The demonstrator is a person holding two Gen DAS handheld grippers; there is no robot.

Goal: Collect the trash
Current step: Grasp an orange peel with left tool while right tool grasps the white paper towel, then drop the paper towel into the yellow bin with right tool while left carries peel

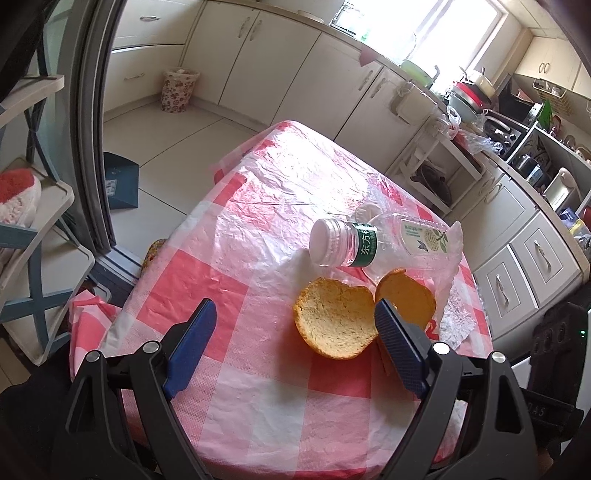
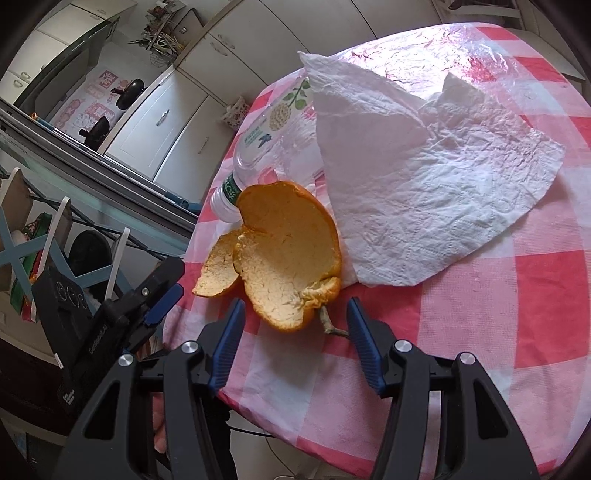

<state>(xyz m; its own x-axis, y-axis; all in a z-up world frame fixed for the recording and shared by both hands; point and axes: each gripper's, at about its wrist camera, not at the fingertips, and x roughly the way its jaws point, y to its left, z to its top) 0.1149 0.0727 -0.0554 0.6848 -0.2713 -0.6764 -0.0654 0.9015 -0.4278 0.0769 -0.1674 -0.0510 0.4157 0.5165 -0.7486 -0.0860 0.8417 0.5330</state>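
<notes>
Orange peel (image 2: pixel 286 254) lies pith-up on the checked worktop (image 2: pixel 480 332), touching the neck of a toppled clear bottle (image 1: pixel 373 242) and the edge of a crumpled white tissue (image 2: pixel 424 177). Right gripper (image 2: pixel 295 321) hangs just before the peel, jaws apart around its stem end without pressing; left gripper (image 1: pixel 295 325) stands wide open beside it, empty

Bright window (image 1: pixel 424 26) daylight, glare, fisheye edges
</notes>
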